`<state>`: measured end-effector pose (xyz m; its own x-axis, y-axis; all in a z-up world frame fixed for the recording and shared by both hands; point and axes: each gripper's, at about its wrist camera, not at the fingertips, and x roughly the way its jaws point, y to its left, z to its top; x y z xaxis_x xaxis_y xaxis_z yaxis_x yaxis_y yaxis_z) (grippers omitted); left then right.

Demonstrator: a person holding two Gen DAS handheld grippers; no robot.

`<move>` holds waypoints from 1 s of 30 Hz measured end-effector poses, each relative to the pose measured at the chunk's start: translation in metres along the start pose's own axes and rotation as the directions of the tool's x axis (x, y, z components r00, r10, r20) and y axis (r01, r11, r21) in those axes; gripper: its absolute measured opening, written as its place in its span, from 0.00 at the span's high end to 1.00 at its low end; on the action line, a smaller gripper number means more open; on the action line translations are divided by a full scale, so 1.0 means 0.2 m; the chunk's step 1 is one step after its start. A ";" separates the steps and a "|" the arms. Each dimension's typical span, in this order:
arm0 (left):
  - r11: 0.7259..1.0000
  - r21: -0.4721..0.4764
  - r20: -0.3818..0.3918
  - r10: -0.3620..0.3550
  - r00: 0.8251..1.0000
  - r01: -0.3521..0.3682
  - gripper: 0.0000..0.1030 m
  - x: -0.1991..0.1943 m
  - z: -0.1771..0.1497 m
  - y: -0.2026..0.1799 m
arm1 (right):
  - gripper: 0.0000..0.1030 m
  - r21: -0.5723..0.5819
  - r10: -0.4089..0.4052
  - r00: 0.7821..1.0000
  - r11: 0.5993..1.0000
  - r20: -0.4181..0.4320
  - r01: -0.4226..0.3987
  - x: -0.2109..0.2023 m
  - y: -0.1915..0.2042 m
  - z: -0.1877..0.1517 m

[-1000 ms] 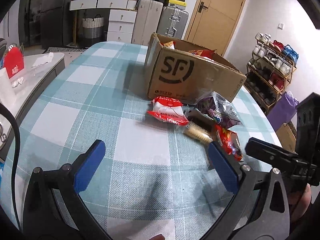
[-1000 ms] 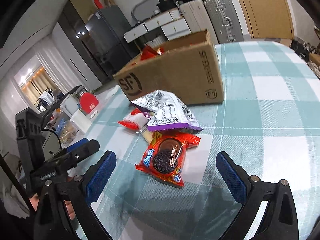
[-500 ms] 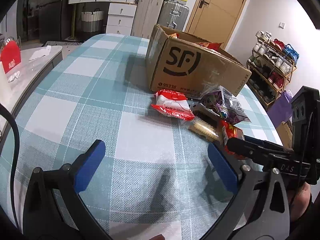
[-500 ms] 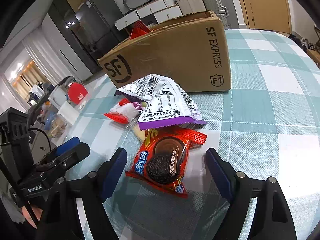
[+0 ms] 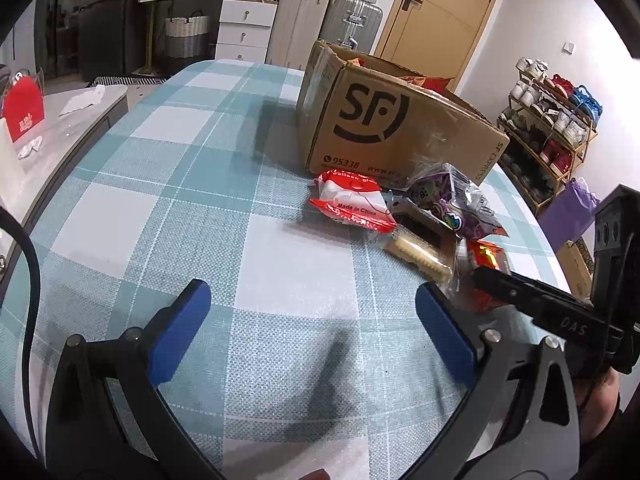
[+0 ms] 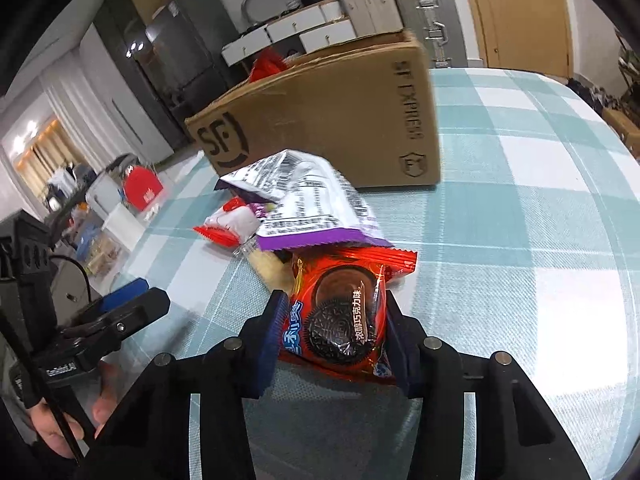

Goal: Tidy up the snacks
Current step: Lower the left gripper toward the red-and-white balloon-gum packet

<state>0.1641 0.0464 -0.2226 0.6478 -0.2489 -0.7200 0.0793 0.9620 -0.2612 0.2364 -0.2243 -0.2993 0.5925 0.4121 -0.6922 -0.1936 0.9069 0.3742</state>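
Note:
On the checked tablecloth lies a red chocolate cookie packet (image 6: 348, 268), and my right gripper (image 6: 335, 320) is closing on it, blue pads pressing both its sides. Beyond it sit a silver and purple snack bag (image 6: 308, 208), a clear biscuit pack (image 5: 416, 252) and a red and white packet (image 5: 352, 204). An open cardboard box (image 5: 400, 128) with snacks inside stands behind them. My left gripper (image 5: 312, 300) hovers open over bare cloth, left of the pile, with nothing between its fingers.
A grey side counter with a red gift box (image 5: 20, 112) runs along the table's left. A shoe rack (image 5: 552, 120) and a purple bag (image 5: 572, 212) stand off the right edge. Drawers and suitcases (image 5: 352, 16) line the far wall.
My right gripper has moved forward around the cookie packet and its jaws have closed from wide apart onto it. The left gripper has stayed open and nearly still.

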 end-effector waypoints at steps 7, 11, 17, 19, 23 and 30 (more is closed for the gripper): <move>1.000 -0.010 -0.021 0.002 1.000 -0.003 0.01 0.03 0.02 0.00 | 0.55 0.061 0.027 0.999 0.998 0.029 -0.029 -0.07 -0.10 -0.04; 1.000 -0.014 -0.029 0.005 1.000 -0.005 0.01 0.04 0.04 0.01 | 0.55 0.061 0.020 0.999 0.998 0.048 -0.022 -0.11 -0.14 -0.05; 0.999 -0.034 -0.041 -0.022 0.999 0.021 0.01 0.07 0.12 0.02 | 0.55 0.050 0.006 0.997 0.999 0.075 -0.009 -0.14 -0.16 -0.04; 0.997 -0.052 -0.052 -0.053 0.997 0.051 0.01 0.09 0.15 0.03 | 0.55 0.035 -0.005 0.997 0.999 0.082 0.002 -0.16 -0.17 -0.04; 0.997 -0.054 -0.061 -0.061 0.996 0.058 0.01 0.12 0.24 0.01 | 0.55 -0.004 -0.035 0.994 0.999 0.101 0.036 -0.19 -0.16 -0.03; 0.996 -0.049 -0.152 -0.083 0.985 0.077 0.01 0.26 0.38 -0.04 | 0.55 0.017 -0.035 0.990 0.999 0.134 0.033 -0.25 -0.21 -0.04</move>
<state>0.2538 0.0346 -0.2095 0.5165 -0.3422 -0.7849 0.0914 0.9335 -0.3468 0.2081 -0.2824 -0.2855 0.6988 0.3642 -0.6157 -0.1607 0.9186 0.3610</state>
